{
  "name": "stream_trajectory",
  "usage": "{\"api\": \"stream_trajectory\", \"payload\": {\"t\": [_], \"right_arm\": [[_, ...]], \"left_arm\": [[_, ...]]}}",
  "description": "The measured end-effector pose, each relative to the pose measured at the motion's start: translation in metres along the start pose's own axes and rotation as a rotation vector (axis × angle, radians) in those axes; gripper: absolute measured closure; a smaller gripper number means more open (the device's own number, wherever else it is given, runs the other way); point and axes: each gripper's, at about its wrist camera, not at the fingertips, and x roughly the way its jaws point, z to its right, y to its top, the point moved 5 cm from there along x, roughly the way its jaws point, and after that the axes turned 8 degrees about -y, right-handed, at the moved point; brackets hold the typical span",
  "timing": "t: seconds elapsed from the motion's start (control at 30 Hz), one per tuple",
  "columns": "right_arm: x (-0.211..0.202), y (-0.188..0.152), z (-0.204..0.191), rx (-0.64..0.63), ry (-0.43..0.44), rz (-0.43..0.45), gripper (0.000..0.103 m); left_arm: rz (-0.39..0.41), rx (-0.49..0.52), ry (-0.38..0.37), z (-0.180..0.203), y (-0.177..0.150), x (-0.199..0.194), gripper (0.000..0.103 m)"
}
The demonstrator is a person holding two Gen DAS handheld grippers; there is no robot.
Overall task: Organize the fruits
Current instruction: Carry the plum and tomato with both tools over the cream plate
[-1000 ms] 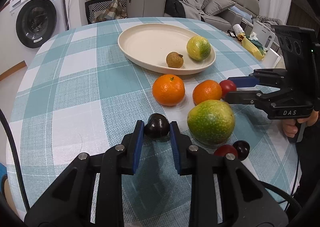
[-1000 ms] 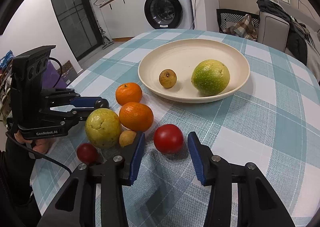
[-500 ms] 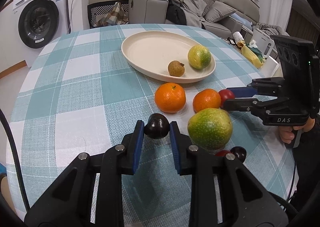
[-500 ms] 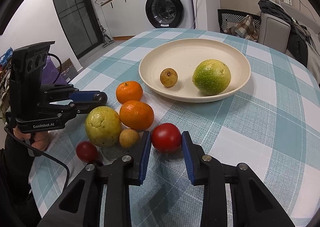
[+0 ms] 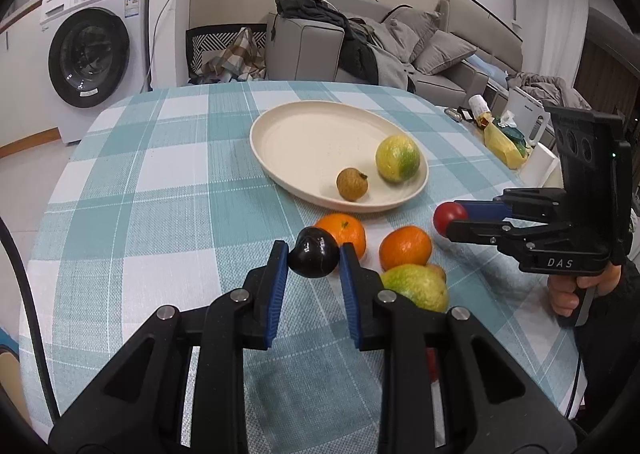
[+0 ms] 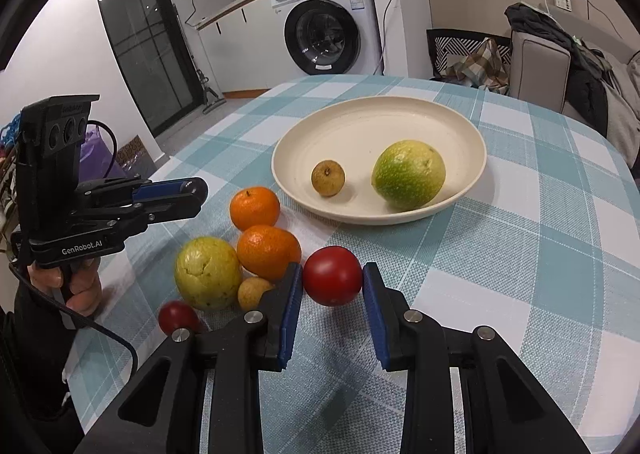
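Note:
My left gripper (image 5: 314,256) is shut on a dark purple round fruit (image 5: 312,260), held just in front of an orange (image 5: 348,232). My right gripper (image 6: 332,276) is shut on a red tomato (image 6: 332,274); both blue pads press its sides. A cream plate (image 5: 304,142) beyond holds a green-yellow fruit (image 5: 398,158) and a small brown fruit (image 5: 352,184). A second orange (image 5: 406,248), a large yellow-green fruit (image 6: 208,272), a small yellow fruit (image 6: 254,292) and a small red fruit (image 6: 178,316) lie on the checked cloth.
The round table (image 5: 160,182) carries a teal and white checked cloth. A washing machine (image 5: 92,58), a chair and a sofa (image 5: 440,50) with clothes stand behind it. A person's hand (image 5: 576,290) grips the right handle, and a cable trails by the other hand (image 6: 76,286).
My right gripper's jaws have closed from wide apart onto the red tomato. My left gripper has tilted up slightly, still holding the dark fruit.

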Motion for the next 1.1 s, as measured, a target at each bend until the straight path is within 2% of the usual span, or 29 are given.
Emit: {"api": "stream_trajectory", "payload": {"t": [0.57,0.87,1.1], "right_arm": [[-0.019,0.022,0.014,0.105,-0.008,0.135,0.071],[-0.016,0.031,0.017,0.151,0.011,0.176,0.071],[-0.005,0.033,0.014,0.155,0.008,0.152,0.071]], "left_arm": [[0.104,-0.03,0.023,0.004,0.046,0.01,0.08],[0.09,0.028,0.046,0.012,0.06,0.031,0.08],[0.084,0.032,0.047,0.012,0.067,0.045,0.08]]}}
